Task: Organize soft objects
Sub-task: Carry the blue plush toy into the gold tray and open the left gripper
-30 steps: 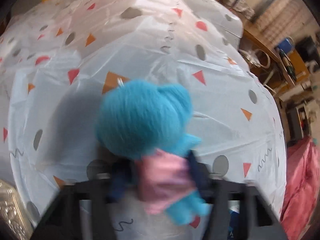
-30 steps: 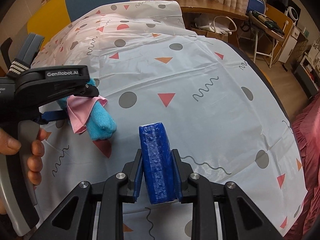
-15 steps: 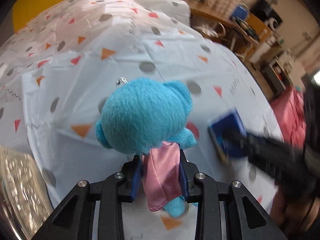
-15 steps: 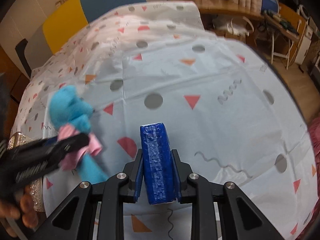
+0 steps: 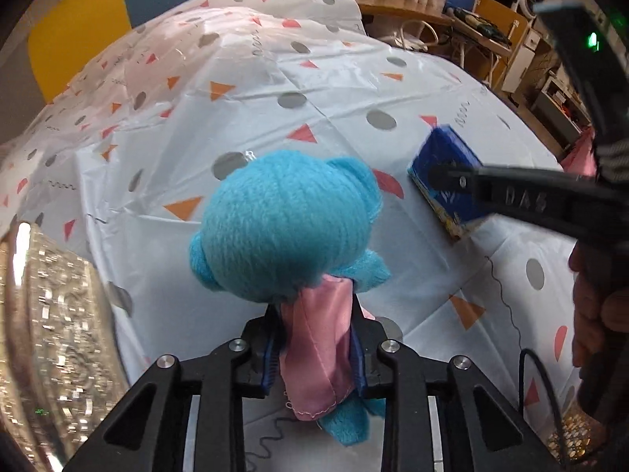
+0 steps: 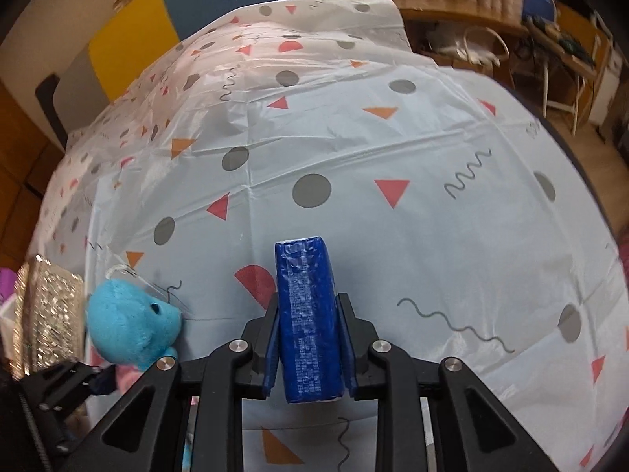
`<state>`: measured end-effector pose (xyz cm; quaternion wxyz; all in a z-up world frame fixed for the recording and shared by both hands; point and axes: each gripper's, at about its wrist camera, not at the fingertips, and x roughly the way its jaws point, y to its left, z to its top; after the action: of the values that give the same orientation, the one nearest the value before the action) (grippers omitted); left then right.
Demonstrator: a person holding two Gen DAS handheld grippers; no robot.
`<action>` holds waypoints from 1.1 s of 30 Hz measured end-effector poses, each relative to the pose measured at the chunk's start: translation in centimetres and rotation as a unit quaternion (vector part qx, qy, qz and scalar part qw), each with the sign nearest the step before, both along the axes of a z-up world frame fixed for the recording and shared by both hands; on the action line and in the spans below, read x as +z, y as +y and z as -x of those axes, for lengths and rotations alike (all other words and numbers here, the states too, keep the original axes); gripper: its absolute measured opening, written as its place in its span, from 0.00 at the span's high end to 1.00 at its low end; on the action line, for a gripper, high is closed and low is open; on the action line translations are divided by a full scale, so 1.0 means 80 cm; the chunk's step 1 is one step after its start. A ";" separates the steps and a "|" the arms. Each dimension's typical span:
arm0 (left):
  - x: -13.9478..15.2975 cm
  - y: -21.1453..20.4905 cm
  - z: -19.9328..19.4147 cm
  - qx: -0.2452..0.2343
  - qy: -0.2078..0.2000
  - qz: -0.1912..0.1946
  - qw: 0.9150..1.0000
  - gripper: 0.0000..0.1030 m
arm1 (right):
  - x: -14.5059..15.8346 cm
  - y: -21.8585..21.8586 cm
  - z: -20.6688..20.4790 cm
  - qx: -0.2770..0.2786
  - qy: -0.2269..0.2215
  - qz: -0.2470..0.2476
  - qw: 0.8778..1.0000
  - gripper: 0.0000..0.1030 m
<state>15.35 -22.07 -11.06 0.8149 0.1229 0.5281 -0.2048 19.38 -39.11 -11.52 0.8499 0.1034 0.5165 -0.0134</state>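
A turquoise plush toy (image 5: 287, 228) with a pink cloth (image 5: 314, 354) on its body hangs above the tablecloth in my left gripper (image 5: 314, 346). That gripper's jaws are closing, and its pads press on the toy's cloth-covered body. The right wrist view has the toy (image 6: 125, 330) at lower left, next to the left gripper (image 6: 90, 381). My right gripper (image 6: 308, 338) is shut on a dark blue soft pack (image 6: 308, 314) held on edge. From the left wrist view the pack (image 5: 444, 157) and the right gripper (image 5: 444, 177) sit to the toy's right.
A glittery silver container (image 5: 39, 334) stands at the table's left edge, also visible as the container (image 6: 47, 314) beside the toy. The patterned tablecloth (image 6: 354, 137) covers the table. A hand (image 5: 597, 314) holds the right gripper's handle. Chairs and desks stand beyond.
My left gripper carried the plush toy leftward and rolled, bringing the silver container into its view. The right gripper stayed nearly still, keeping hold of the blue pack.
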 end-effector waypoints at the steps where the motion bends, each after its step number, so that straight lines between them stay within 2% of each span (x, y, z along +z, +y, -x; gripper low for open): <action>1: 0.012 0.004 -0.003 0.000 -0.007 0.004 1.000 0.72 | -0.001 0.002 -0.001 0.004 0.000 0.007 1.000 0.76; 4: 0.052 0.016 -0.010 0.006 -0.049 0.010 0.999 0.71 | 0.000 0.008 0.000 0.012 -0.005 0.029 1.000 0.76; 7: 0.090 0.038 -0.029 0.031 -0.067 0.029 0.997 0.71 | 0.001 0.020 0.002 0.029 -0.010 0.055 0.998 0.76; 11: 0.132 0.078 -0.051 0.064 -0.105 0.035 0.992 0.71 | -0.003 0.029 0.002 0.045 -0.011 0.079 0.996 0.76; 15: 0.165 0.142 -0.067 0.114 -0.131 0.050 0.984 0.71 | -0.010 0.039 0.000 0.060 -0.002 0.101 0.993 0.76; 18: 0.187 0.194 -0.062 0.147 -0.155 0.053 0.975 0.71 | -0.021 0.044 -0.001 0.069 0.020 0.104 0.992 0.76; 21: 0.207 0.242 -0.045 0.171 -0.196 0.042 0.965 0.71 | -0.023 0.047 -0.001 0.069 0.017 0.111 0.991 0.77; 25: 0.216 0.303 -0.019 0.201 -0.218 0.043 0.954 0.71 | -0.024 0.051 0.000 0.072 0.013 0.120 0.990 0.77; 33: 0.200 0.400 0.038 0.272 -0.220 0.055 0.935 0.71 | -0.026 0.052 0.002 0.070 0.009 0.126 0.989 0.77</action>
<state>12.30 9.97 4.97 0.9408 -0.0289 0.3367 0.0280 19.20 -34.92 -13.60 0.8506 -0.0415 0.5239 -0.0197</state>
